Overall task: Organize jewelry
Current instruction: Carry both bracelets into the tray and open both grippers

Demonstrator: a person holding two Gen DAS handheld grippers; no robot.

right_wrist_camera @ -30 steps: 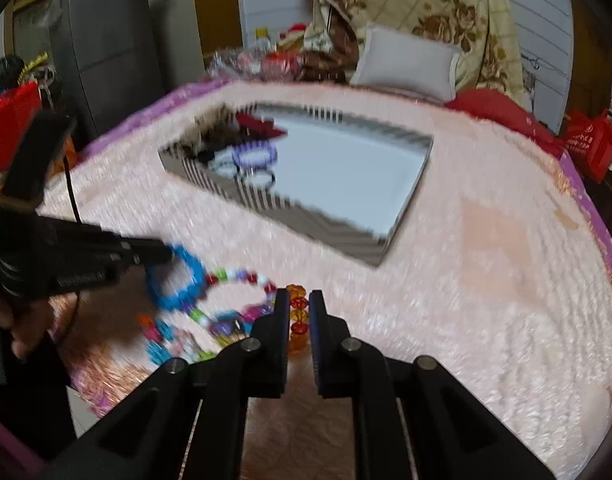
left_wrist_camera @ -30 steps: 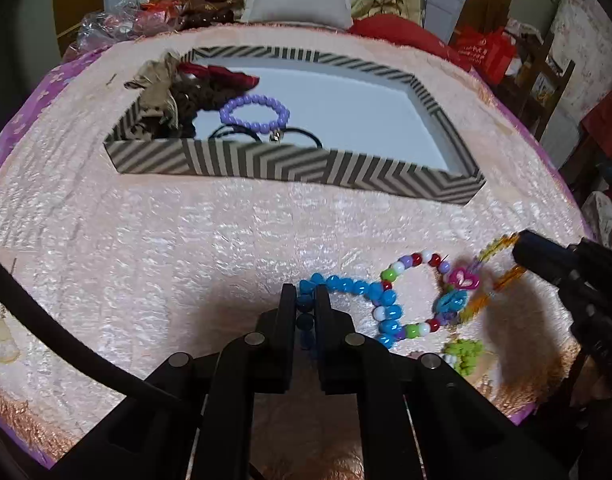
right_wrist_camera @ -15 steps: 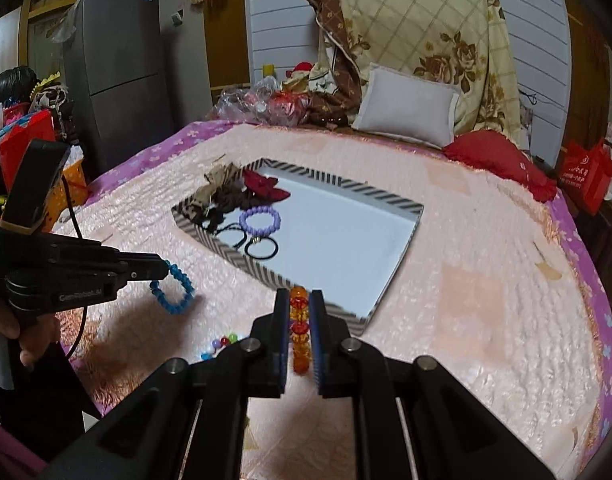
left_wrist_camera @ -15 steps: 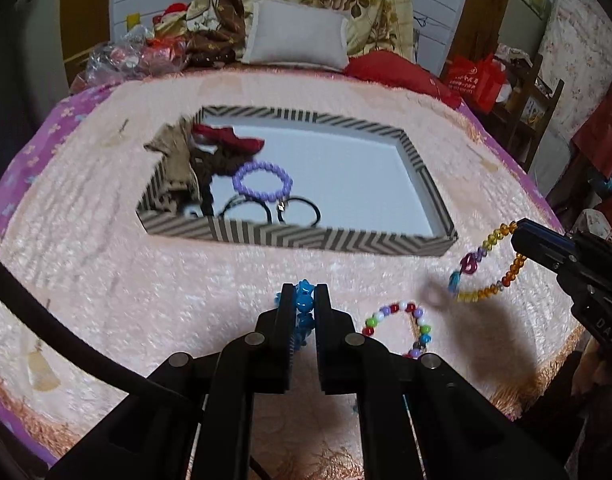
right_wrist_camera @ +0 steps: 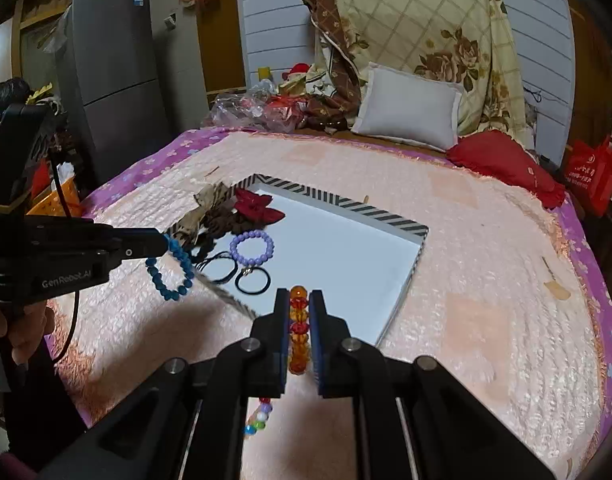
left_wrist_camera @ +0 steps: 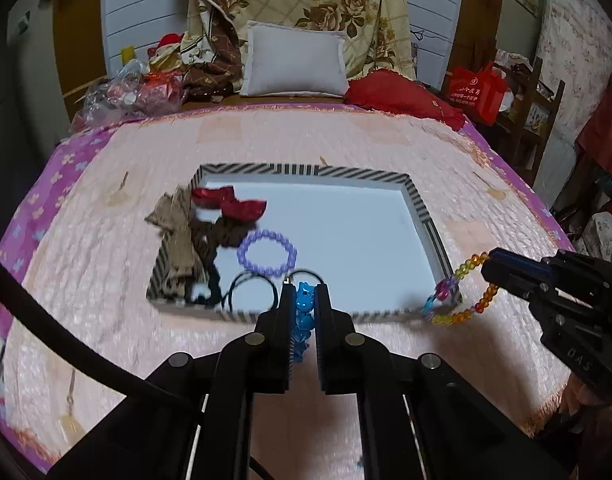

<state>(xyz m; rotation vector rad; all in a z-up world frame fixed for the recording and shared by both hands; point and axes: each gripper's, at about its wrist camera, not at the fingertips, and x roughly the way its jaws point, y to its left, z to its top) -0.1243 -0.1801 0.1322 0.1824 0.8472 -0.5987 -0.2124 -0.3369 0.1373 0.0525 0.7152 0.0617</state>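
From the left wrist view, the left gripper [left_wrist_camera: 304,312] has its fingers clenched on a blue bead bracelet [left_wrist_camera: 303,312], held above the pink bed cover [left_wrist_camera: 106,280] just in front of the near wall of the striped box [left_wrist_camera: 418,200]. Inside the box, at its left end, lie a purple bead bracelet [left_wrist_camera: 267,253], black hair ties [left_wrist_camera: 252,294], a red bow [left_wrist_camera: 230,204] and some brown fabric pieces [left_wrist_camera: 178,240]. At the right, the right gripper [left_wrist_camera: 490,268] grips an amber bead bracelet [left_wrist_camera: 466,292] that hangs near the box's right front corner, with a pink and blue charm [left_wrist_camera: 440,294] on it; the blur there makes the charm's shape hard to judge. From the right wrist view, the right gripper [right_wrist_camera: 298,320] has its fingers closed on the amber bead bracelet [right_wrist_camera: 298,328], poised over the box's [right_wrist_camera: 402,224] near edge. The left gripper [right_wrist_camera: 162,244] reaches in from the left, the blue bead bracelet [right_wrist_camera: 170,272] dangling from it beside the box's left corner. A multicoloured bead bracelet [right_wrist_camera: 258,420] shows below the right gripper on the bed cover [right_wrist_camera: 486,300]. A white pillow [right_wrist_camera: 410,108] sits at the far end of the bed.
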